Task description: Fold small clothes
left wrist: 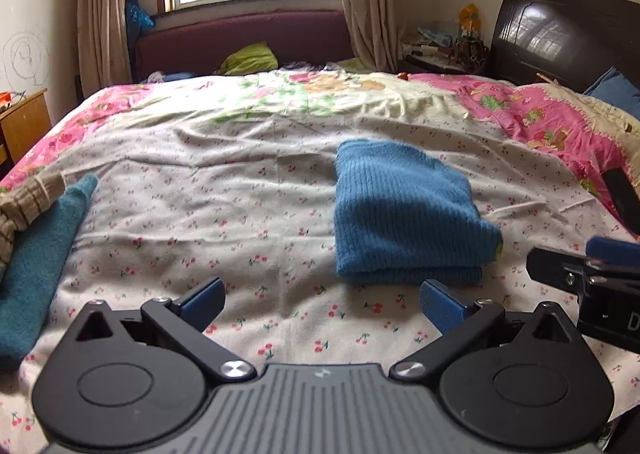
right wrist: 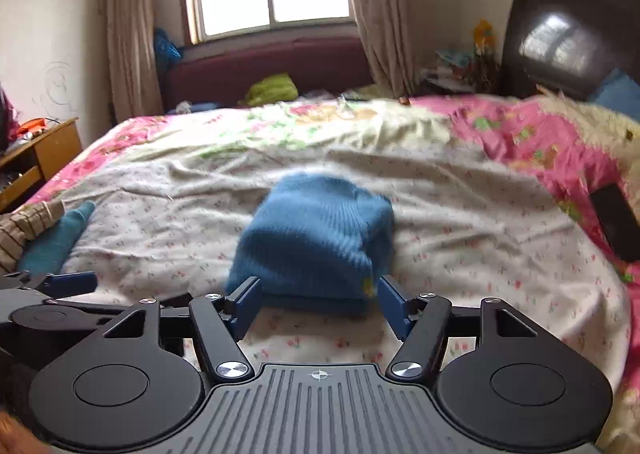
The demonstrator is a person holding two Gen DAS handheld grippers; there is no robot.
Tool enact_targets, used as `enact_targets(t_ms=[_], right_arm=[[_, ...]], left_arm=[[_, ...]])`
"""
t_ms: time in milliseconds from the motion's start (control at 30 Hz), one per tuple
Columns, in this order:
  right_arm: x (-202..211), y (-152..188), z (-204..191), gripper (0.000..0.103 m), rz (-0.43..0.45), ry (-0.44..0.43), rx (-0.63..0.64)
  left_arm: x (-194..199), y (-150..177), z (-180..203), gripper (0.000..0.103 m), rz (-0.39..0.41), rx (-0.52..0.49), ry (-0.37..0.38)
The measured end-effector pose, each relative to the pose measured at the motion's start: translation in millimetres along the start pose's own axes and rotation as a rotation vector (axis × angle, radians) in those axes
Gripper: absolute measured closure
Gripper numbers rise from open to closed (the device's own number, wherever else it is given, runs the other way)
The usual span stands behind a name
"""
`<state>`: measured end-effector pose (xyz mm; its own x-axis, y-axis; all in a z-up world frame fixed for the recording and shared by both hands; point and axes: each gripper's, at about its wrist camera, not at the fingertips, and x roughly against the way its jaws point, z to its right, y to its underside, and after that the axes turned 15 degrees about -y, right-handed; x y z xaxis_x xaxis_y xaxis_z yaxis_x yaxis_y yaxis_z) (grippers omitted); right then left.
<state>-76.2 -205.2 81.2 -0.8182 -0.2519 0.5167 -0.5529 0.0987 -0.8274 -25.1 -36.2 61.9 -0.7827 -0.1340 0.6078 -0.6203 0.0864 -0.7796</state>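
Observation:
A folded blue knitted garment [left wrist: 404, 213] lies on the floral bed sheet [left wrist: 224, 205], just ahead and right of my left gripper [left wrist: 322, 304], which is open and empty. In the right wrist view the same blue garment [right wrist: 316, 238] sits straight ahead of my right gripper [right wrist: 320, 304], which is open, its fingertips flanking the garment's near edge without holding it. A teal garment [left wrist: 36, 266] and a beige striped knit piece [left wrist: 24, 205] lie at the bed's left side.
The right gripper shows at the right edge of the left wrist view [left wrist: 592, 278]. A black phone [right wrist: 614, 219] lies on the pink quilt [left wrist: 552, 121] at right. A wooden nightstand [right wrist: 40, 157] stands left, a dark headboard [left wrist: 568, 33] right, and a maroon sofa [left wrist: 240, 37] under the window.

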Motion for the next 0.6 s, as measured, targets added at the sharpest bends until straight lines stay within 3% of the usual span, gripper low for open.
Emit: enact_targets(t_ms=[167,367,600], right_arm=[[-15,15,10,0.039,-0.08,0.007,-0.062],[-32,33,16,0.039,-0.163,0.045,-0.093],[-38,39,21,0.039,-0.196,0.089,-0.089]], left_arm=[[-13,14,3,0.0,-0.078,-0.006,-0.007],[-18,18,7,0.0,-0.102,-0.014,-0.009],[-23,27,15,0.0,-0.129,-0.047,-0.011]])
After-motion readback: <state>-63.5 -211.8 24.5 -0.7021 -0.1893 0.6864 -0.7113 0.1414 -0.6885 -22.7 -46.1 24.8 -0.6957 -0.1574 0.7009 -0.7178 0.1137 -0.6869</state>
